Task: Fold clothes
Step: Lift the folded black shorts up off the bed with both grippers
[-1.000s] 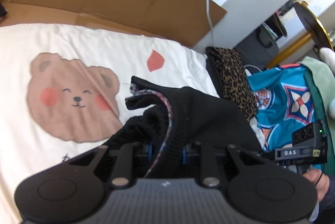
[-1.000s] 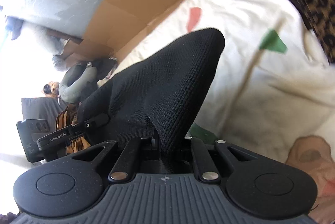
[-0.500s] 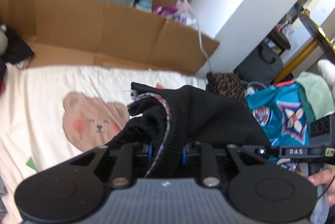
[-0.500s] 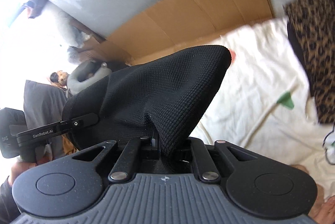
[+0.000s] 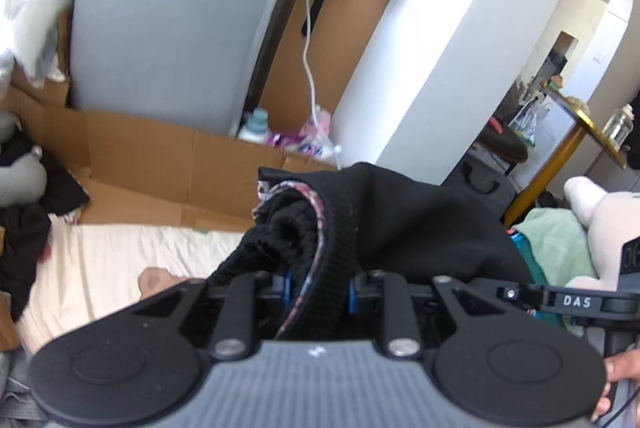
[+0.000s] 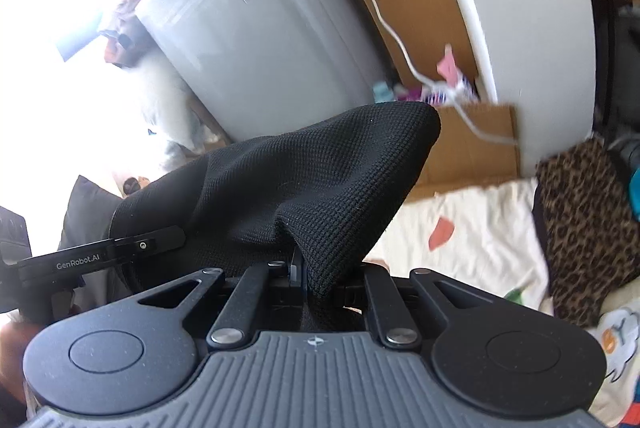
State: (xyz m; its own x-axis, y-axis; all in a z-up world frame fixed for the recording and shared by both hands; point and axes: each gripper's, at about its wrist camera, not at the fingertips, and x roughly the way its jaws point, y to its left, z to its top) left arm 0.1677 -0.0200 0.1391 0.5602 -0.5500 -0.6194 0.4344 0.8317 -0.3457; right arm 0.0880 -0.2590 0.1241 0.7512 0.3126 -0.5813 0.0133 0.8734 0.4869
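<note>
A black knit garment [image 5: 400, 224] with a patterned inner lining hangs raised above the cream bear-print bedsheet [image 5: 112, 260]. My left gripper [image 5: 318, 288] is shut on its ribbed edge. In the right wrist view the same black garment [image 6: 312, 180] bunches up over my right gripper [image 6: 316, 276], which is shut on a fold of it. The other gripper shows at the right edge of the left wrist view and at the left edge of the right wrist view. The fingertips are hidden by cloth.
A grey appliance [image 5: 168, 12] and flattened cardboard [image 5: 160, 156] stand behind the bed. A leopard-print cloth [image 6: 588, 228] lies at the sheet's right side. A pale green cloth [image 5: 560, 248], a white plush toy [image 5: 600, 220] and a gold-edged table [image 5: 580, 120] are to the right.
Both grippers have risen and tilted up with the black garment; the sheet has dropped low in view and the grey appliance and wall now fill the background.
</note>
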